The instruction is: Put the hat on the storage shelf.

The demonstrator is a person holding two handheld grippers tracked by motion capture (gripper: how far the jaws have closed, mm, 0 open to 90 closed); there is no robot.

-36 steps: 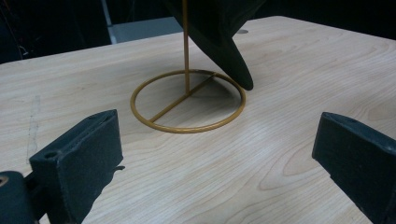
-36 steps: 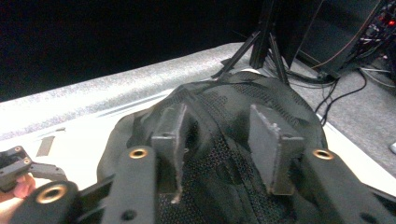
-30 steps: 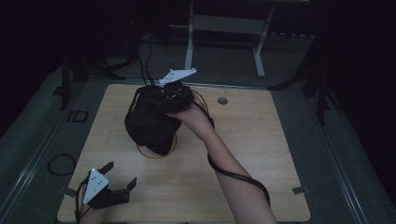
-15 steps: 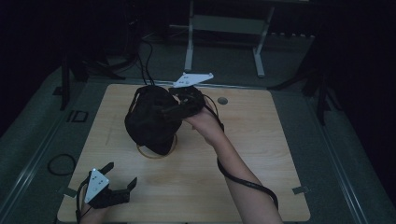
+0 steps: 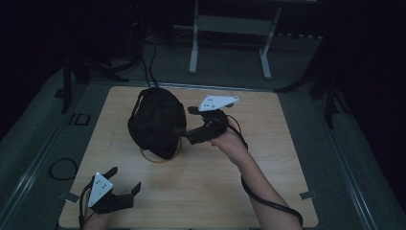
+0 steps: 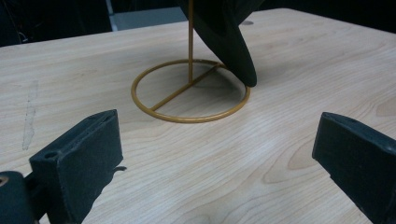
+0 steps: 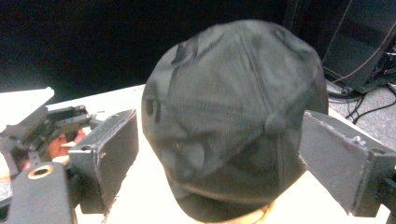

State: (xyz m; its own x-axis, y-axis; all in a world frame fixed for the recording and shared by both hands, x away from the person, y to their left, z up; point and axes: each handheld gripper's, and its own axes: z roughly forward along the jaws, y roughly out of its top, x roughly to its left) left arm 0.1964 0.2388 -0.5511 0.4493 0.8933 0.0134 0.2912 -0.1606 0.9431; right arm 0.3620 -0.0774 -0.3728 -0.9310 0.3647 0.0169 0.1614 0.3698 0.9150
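You had the black cap [image 5: 155, 122] sitting on the gold wire stand [image 5: 160, 155], left of centre toward the far side of the bench [image 5: 268, 158]. In the left gripper view the stand's ring base [image 6: 189, 95] lay flat on the wood, thin post upright, and the cap's brim [image 6: 231, 44] hung down to just above the ring's right side; can't tell if it touched.

Your right gripper [image 5: 184, 134] was at the cap's right side, jaws spread, nothing held. In the right gripper view the cap [image 7: 233, 121] sat between the two jaws, neither one visibly pressing the fabric. Your left gripper [image 5: 125, 188] rested at the near-left corner of the bench, jaws wide apart, holding nothing, well away from the stand.

Progress, as a judgement: cap looked settled on the stand, so hanging seemed done or close to it. What's left was probably a final straighten or just backing the right gripper off.

Room: plenty of bare bench on the right and near side for pulling the right gripper away. Far edge was near the cap's back, so less room there. The left gripper sat close to the near edge and left corner. The stand looked light, so a nudge on the cap could tip it.
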